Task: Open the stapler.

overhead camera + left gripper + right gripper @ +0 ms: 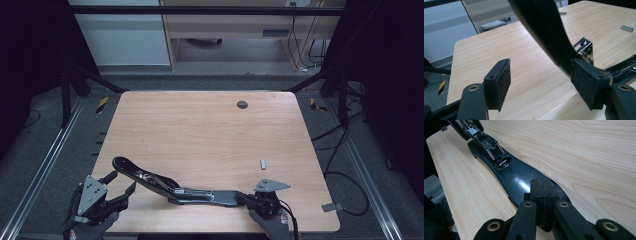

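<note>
Left gripper [117,182] jaws spread wide, pads apart; right gripper [248,199] jaws pressed together.

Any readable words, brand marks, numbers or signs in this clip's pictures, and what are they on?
None can be read.
Black stapler: no lettering or brand mark visible on its arm or base.
Small grey block on the table: too small to show any marking.
Yellow-and-black hazard tape on the floor: stripes, no text.

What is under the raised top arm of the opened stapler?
Under the stapler's raised arm lies bare wooden table; the metal staple channel lies exposed on the base. Whether staples sit inside cannot be told.
</note>
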Available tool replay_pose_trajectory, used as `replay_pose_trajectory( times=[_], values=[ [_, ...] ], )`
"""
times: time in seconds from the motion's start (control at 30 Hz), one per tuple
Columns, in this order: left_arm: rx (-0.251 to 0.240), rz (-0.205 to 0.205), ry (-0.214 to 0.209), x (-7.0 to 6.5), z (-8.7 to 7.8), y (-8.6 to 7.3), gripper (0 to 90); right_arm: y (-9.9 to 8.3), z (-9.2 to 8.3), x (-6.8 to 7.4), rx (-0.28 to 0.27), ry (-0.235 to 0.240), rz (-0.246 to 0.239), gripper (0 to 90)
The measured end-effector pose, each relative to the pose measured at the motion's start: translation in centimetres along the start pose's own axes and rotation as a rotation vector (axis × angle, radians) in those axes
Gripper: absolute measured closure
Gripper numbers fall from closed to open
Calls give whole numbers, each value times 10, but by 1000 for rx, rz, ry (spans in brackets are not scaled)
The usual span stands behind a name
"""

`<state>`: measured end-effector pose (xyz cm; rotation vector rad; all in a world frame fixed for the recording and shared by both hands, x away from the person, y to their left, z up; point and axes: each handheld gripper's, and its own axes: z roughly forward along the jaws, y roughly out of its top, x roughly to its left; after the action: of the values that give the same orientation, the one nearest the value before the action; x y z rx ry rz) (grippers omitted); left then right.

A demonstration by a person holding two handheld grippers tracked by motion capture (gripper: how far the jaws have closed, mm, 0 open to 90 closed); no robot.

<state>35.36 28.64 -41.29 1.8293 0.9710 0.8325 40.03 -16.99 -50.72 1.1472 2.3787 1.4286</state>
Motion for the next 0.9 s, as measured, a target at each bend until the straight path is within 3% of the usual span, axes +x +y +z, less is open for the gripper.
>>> replay_pose_trajectory(
  times=[0.23,0.47,0.7,0.9],
  values=[
    [28,-9,-1,2,3,-8,339,0,0,0,1,0,2,900],
    [50,-31,23,8,10,-17,408,1,0,0,3,-1,6,900],
    [81,-52,56,12,22,-31,488,1,1,0,5,-3,6,900],
    [131,-50,45,12,37,-43,528,2,1,0,8,-2,7,889]
  ],
)
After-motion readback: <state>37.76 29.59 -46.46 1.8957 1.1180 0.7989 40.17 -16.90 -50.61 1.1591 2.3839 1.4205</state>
